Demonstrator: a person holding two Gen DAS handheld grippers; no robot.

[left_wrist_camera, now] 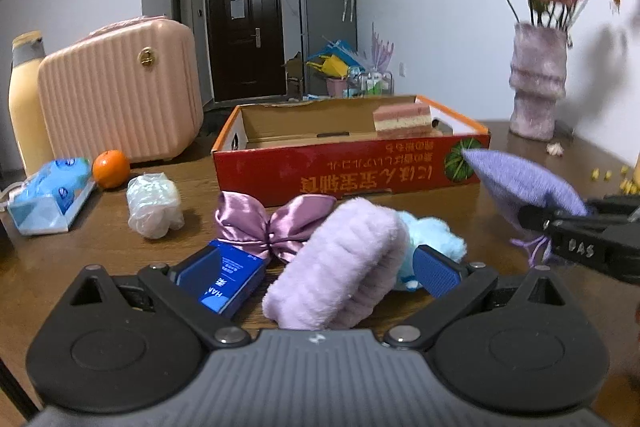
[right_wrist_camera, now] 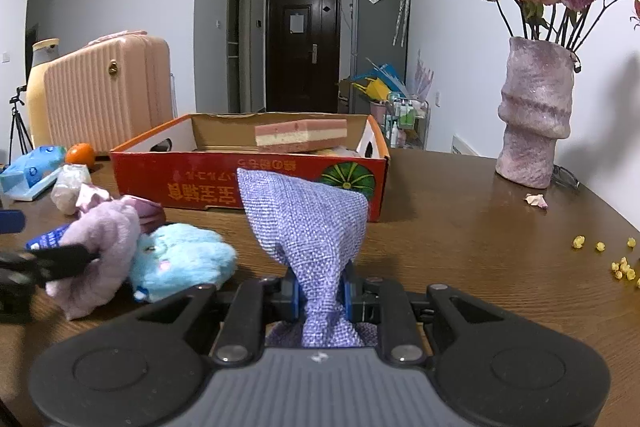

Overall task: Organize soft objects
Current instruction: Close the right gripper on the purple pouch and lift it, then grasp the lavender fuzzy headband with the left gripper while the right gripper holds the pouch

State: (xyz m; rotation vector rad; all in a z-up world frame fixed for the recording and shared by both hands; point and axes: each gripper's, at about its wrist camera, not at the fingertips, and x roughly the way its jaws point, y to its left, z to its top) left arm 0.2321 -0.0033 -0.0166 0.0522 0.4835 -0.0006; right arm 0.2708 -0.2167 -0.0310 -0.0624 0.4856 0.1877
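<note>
Purple woven pouch (right_wrist_camera: 306,223): clamped in right gripper (right_wrist_camera: 322,301) | left gripper (left_wrist_camera: 320,275): jaws wide around lilac plush band (left_wrist_camera: 340,267)

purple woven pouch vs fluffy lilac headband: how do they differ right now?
The purple woven pouch is coarse knit; the fluffy lilac headband is plush. The pouch is pinched at its neck in the shut right gripper; the headband sits between the left gripper's open jaws. The pouch stands bunched upright; the headband curls as a loop on the table. Both are soft, outside the box.
</note>
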